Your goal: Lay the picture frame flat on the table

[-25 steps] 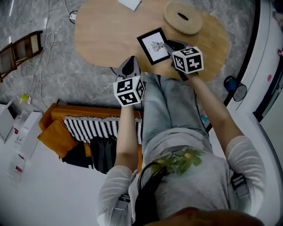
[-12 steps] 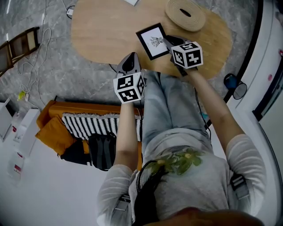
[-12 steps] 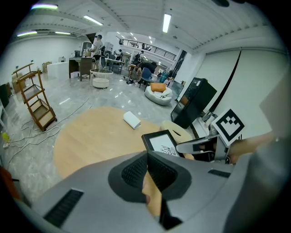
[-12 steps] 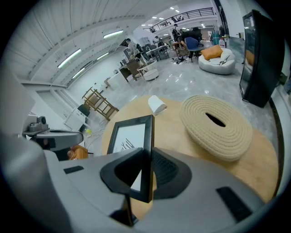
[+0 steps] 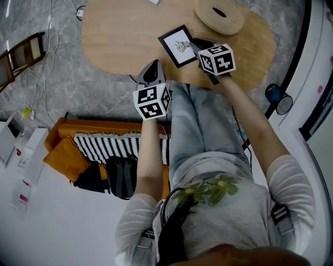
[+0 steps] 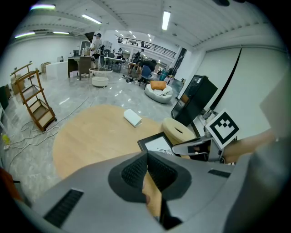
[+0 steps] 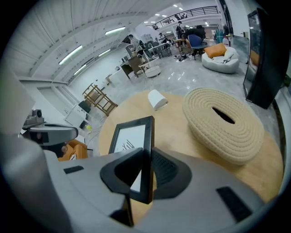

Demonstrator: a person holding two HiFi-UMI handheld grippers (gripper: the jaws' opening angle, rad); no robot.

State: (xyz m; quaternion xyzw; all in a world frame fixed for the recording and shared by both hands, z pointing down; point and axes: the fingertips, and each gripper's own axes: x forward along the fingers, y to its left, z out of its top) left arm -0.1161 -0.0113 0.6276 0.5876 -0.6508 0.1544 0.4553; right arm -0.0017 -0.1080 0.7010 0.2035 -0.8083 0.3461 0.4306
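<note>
A black picture frame [image 5: 178, 45] with a white print is tilted over the wooden table [image 5: 125, 36]. My right gripper [image 5: 200, 48] is shut on the frame's near edge; in the right gripper view the frame [image 7: 134, 145] stands clamped edge-on between the jaws of the right gripper [image 7: 146, 175]. My left gripper [image 5: 151, 75] hangs at the table's near edge, left of the frame, with its jaws closed together and nothing between them [image 6: 146, 175]. The frame [image 6: 157, 144] and the right gripper also appear in the left gripper view.
A coiled rope basket [image 5: 218, 15] lies just behind the frame on the table. A small white box [image 7: 157, 98] rests farther back. An orange sofa with a striped throw [image 5: 104, 148] is below the left gripper. Cables cross the grey floor [image 5: 47, 62].
My right gripper has carried the frame a little up and to the left over the table. The left gripper has hardly moved.
</note>
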